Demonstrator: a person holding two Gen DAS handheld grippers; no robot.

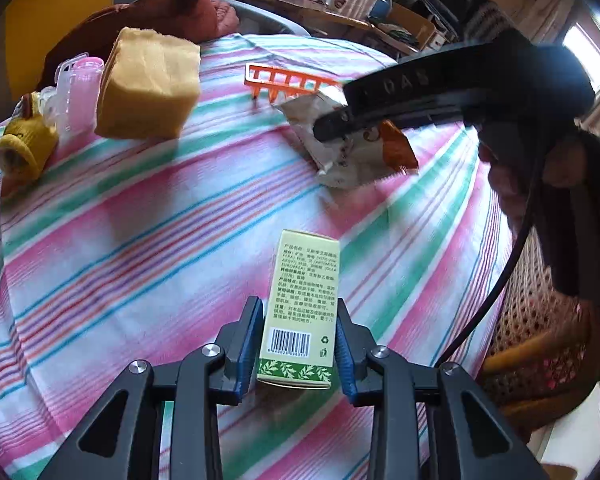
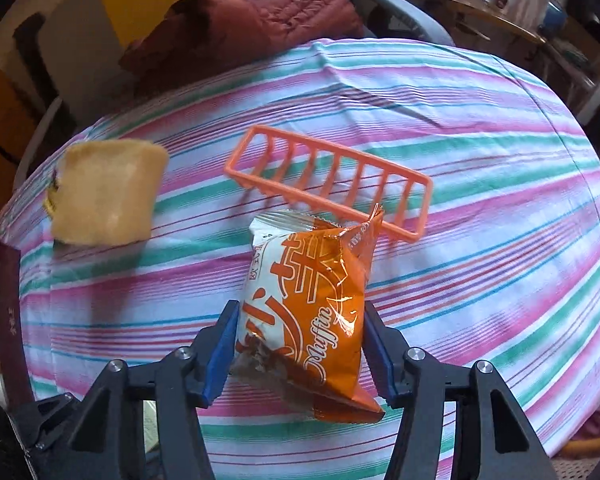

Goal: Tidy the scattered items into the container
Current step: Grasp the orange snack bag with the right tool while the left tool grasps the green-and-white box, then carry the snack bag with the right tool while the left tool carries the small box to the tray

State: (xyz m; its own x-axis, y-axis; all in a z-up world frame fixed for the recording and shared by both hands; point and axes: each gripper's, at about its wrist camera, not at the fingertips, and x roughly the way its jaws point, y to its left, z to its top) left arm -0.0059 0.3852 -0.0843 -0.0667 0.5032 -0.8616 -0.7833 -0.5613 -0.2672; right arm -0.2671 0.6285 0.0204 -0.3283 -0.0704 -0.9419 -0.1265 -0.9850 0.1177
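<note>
Gripping a pale green box (image 1: 300, 308) by its long sides, the left gripper (image 1: 299, 344) has both blue pads pressed flat against the carton, barcode end nearest the camera. The box is held over the striped cloth (image 1: 140, 240) covering the surface. The right gripper (image 2: 300, 348) has an orange muffin packet (image 2: 308, 312) between its pads, which touch the wrapper's sides; the packet sits just in front of an orange plastic rack (image 2: 328, 184). A yellow sponge block (image 1: 148, 84) and a pink bottle (image 1: 82, 88) stand well apart, at the far left edge.
</note>
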